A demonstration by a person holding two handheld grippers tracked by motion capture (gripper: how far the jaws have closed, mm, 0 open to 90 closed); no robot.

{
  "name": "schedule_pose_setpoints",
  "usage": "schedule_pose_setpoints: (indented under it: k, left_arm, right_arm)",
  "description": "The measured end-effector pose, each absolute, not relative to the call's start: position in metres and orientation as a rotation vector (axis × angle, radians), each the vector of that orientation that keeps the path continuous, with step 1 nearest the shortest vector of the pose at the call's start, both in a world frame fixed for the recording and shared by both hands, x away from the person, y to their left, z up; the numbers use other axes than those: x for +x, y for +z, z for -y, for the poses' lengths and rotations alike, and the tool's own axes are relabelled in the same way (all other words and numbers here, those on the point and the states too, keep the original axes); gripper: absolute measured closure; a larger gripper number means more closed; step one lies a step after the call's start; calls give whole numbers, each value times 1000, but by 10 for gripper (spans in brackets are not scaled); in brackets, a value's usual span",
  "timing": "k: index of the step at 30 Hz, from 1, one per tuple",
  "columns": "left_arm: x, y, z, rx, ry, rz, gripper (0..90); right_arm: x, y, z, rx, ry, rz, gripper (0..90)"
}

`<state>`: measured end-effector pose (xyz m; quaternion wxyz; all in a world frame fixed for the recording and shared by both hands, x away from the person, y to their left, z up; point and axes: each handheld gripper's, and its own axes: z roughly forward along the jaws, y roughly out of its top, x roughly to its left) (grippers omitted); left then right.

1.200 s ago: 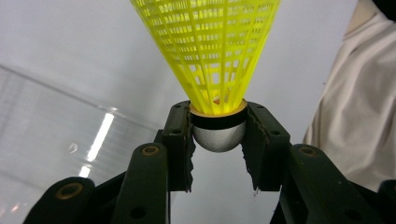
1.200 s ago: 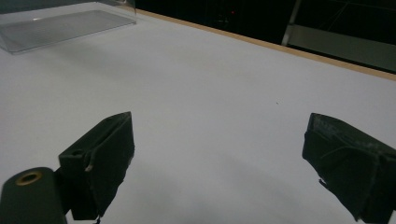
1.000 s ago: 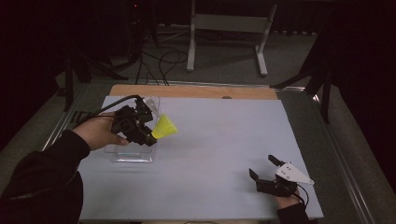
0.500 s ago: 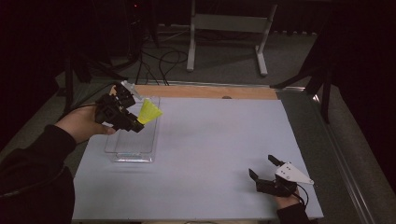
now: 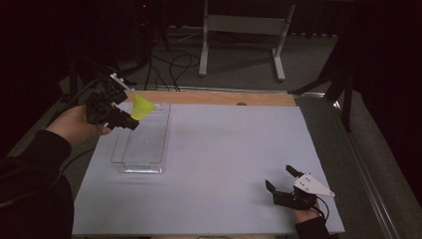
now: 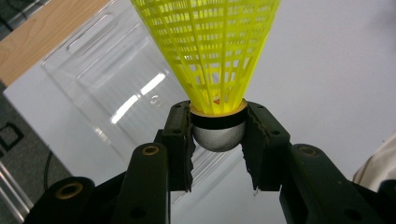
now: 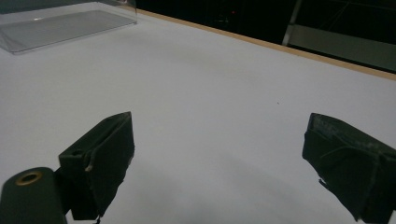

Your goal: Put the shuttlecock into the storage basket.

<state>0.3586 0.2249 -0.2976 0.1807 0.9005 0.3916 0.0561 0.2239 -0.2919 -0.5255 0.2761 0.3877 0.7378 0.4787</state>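
Shuttlecock (image 6: pixel 212 51): yellow, cork base clamped by left gripper (image 6: pixel 217 135), at ten o'clock over clear tray (image 5: pixel 144 144).
Right gripper (image 7: pixel 217 163): jaws spread, grasping nothing, at five o'clock.

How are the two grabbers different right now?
The left gripper is shut on a yellow shuttlecock, its jaws pinching the silver-grey cap, while the right gripper holds nothing and its jaws stand wide apart. The left gripper is lifted over the far end of the clear plastic tray; the right gripper sits low at the near right corner of the white table. Both are black, two-jawed and held in a hand.
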Motion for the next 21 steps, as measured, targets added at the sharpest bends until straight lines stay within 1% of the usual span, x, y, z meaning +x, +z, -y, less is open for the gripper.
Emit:
schedule_pose_setpoints:
  k: [4,14,21]
  left_arm:
    - [362,-302,-237,2514,154,-1191,649]
    - [360,-316,-254,2529,156,-1233,649]
    - [360,-337,-258,2547,121,-1226,649]
  right_arm:
    - [224,-526,292,1040,1283,-1984,93]
    - [224,-526,292,1039,1282,-1987,93]
    - [224,-526,292,1041,1284,-1985,93]
